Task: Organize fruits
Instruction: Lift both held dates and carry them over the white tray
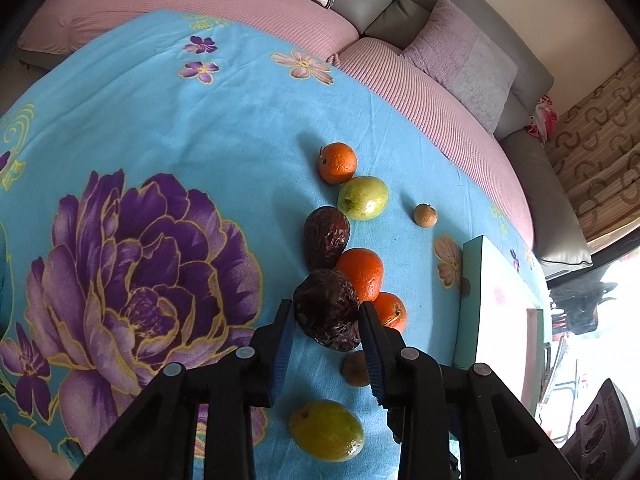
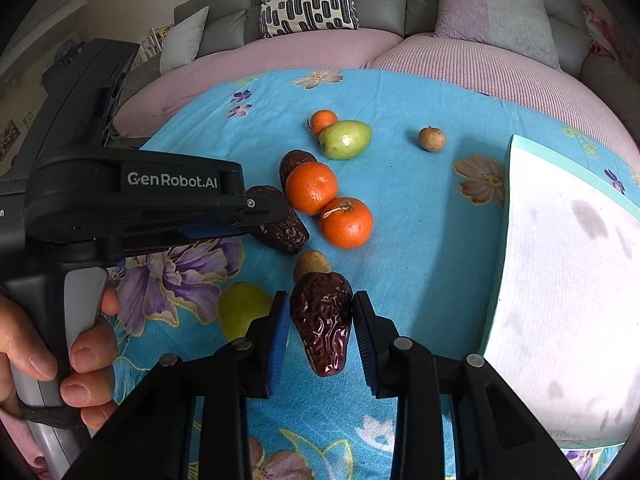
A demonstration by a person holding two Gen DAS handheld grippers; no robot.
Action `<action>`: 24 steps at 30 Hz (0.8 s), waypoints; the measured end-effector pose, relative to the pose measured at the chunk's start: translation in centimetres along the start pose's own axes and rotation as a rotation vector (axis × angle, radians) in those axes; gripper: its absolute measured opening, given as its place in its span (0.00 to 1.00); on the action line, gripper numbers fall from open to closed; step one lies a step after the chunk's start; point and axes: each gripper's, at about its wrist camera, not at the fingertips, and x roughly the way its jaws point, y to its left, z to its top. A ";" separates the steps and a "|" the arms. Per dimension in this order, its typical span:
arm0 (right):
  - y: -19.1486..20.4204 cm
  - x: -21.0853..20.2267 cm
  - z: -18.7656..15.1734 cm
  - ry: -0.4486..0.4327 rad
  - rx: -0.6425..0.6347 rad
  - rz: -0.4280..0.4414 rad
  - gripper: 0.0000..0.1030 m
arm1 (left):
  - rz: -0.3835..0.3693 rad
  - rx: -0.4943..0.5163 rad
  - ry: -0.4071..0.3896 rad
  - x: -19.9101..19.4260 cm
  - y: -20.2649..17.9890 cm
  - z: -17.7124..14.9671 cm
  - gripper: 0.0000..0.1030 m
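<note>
Fruits lie on a blue flowered cloth (image 1: 168, 120). My left gripper (image 1: 326, 312) is shut on a wrinkled dark date (image 1: 326, 314), next to two oranges (image 1: 362, 272); it also shows in the right wrist view (image 2: 276, 224), low over the cloth. My right gripper (image 2: 320, 320) is shut on another dark date (image 2: 322, 322), held above the cloth. A third date (image 1: 326, 236), a third orange (image 1: 338, 162), a green guava (image 1: 363, 198), a yellow-green fruit (image 1: 326, 430) and two small brown fruits (image 1: 425, 215) lie around.
A teal-edged white box (image 2: 568, 288) sits on the cloth at the right. A pink-covered sofa (image 2: 460, 68) with cushions runs behind the cloth. A person's hand (image 2: 84, 364) holds the left gripper's handle.
</note>
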 end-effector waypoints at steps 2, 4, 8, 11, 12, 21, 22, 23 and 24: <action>-0.2 -0.4 0.1 -0.014 0.006 -0.003 0.32 | -0.015 0.007 -0.022 -1.3 0.1 0.1 0.33; -0.4 -0.8 0.2 -0.029 0.016 -0.005 0.32 | -0.036 0.014 -0.047 -2.2 -0.2 0.1 0.33; -1.5 -2.0 0.4 -0.063 0.057 -0.025 0.32 | -0.069 0.045 -0.086 -3.7 -1.0 0.1 0.33; -2.7 -3.3 0.5 -0.099 0.089 -0.050 0.32 | -0.089 0.074 -0.099 -4.0 -2.0 -0.1 0.33; -3.2 -3.9 0.6 -0.114 0.103 -0.060 0.32 | -0.092 0.081 -0.100 -4.1 -2.3 -0.2 0.33; -12.1 -8.5 -0.5 -0.187 0.335 -0.278 0.32 | -0.146 0.197 -0.062 -2.9 -6.6 -1.8 0.33; -13.0 -8.9 -0.8 -0.181 0.351 -0.334 0.32 | -0.155 0.211 -0.052 -2.7 -7.2 -2.2 0.33; -14.1 -9.4 -1.3 -0.176 0.373 -0.387 0.32 | -0.165 0.228 -0.039 -2.4 -7.9 -2.7 0.33; -15.1 -9.9 -1.7 -0.174 0.401 -0.422 0.32 | -0.177 0.245 -0.024 -2.2 -8.6 -3.2 0.33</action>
